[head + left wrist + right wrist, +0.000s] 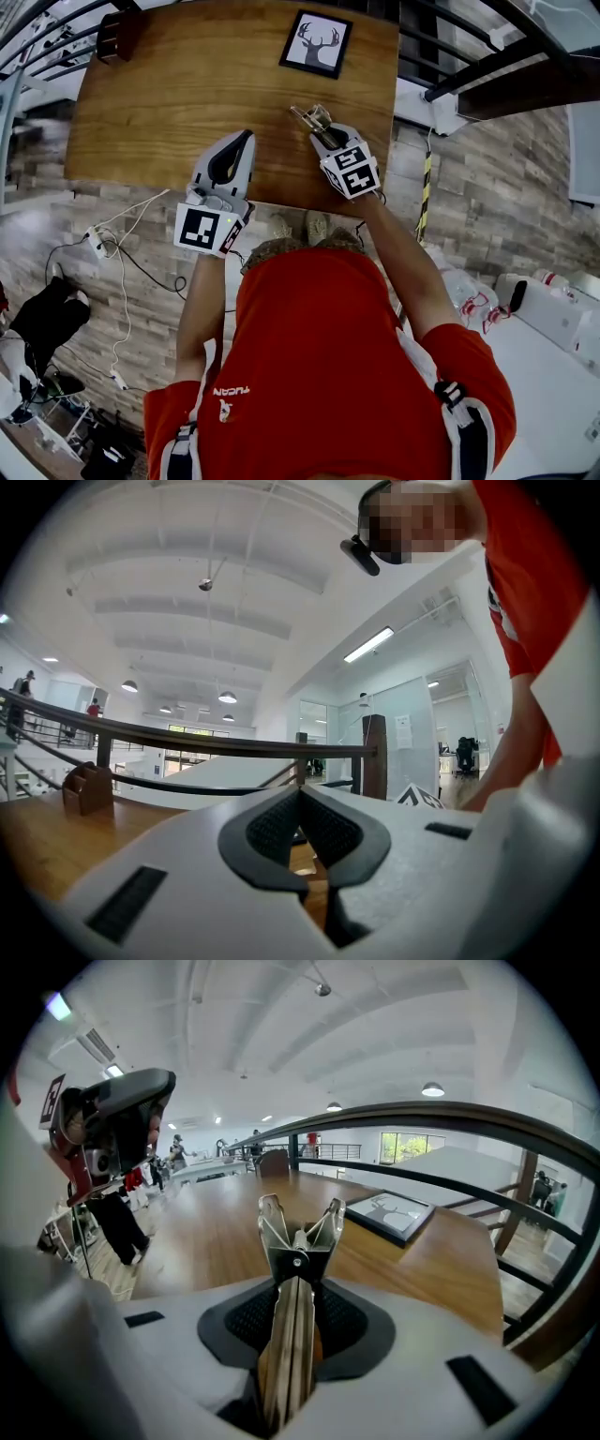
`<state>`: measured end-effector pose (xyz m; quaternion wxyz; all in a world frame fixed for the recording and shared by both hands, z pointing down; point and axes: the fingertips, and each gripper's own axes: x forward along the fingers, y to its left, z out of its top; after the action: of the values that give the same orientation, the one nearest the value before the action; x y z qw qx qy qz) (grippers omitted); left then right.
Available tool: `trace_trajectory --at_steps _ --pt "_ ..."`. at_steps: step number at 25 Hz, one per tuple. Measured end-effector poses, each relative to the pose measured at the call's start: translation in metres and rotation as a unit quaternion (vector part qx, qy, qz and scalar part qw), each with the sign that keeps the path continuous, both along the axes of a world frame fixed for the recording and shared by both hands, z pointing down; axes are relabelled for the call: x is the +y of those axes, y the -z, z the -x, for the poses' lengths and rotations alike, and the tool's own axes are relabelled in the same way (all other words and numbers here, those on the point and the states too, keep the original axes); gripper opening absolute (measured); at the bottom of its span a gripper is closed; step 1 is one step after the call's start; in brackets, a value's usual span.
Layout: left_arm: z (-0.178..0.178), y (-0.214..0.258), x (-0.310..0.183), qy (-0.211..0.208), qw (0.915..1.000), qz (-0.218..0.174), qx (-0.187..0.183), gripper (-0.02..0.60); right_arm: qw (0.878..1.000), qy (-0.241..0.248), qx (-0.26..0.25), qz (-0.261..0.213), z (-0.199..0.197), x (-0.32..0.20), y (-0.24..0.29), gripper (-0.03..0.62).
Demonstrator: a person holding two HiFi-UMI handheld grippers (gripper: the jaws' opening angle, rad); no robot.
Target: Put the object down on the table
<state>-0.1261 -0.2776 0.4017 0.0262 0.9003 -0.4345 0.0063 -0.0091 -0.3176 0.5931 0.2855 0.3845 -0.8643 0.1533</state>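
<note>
Object: silver metal hinged tool (295,1241) with a forked tip, clenched in my right claw (298,1321). The pads press its shank from both sides.
Location: in the head view the tool hangs over the near right part of the brown wooden table (169,103). I cannot tell whether it touches the wood yet.
Key relation: the tool's long axis runs straight out along the right claw, fork leading. It points away from me toward the black-framed deer picture (316,42) and stops well short of it.
Right arm pose: forearm reaching forward, with the claw just past the table's near edge.
Left claw (300,797): pads together, nothing between them. It sits left of the right claw at the near edge, apart from the tool.
Judgement: this is a job for the right hand alone. I would lower until the tool lies flat along the wood, then release.
</note>
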Motion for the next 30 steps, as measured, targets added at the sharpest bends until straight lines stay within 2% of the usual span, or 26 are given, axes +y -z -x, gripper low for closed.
trace_trajectory --at_steps 9,19,30 --pt "-0.005 -0.012 -0.001 0.010 0.9999 0.012 -0.003 0.009 0.998 0.018 0.054 0.025 -0.010 0.002 -0.020 0.127" --pt "-0.015 -0.014 -0.003 0.007 0.9998 0.015 -0.012 0.009 0.999 0.008 0.034 0.035 -0.019 -0.004 -0.017 0.196" --pt "-0.022 -0.015 0.002 -0.003 0.9997 0.014 -0.019 0.009 0.998 -0.040 0.017 0.035 -0.047 -0.002 -0.009 0.241"
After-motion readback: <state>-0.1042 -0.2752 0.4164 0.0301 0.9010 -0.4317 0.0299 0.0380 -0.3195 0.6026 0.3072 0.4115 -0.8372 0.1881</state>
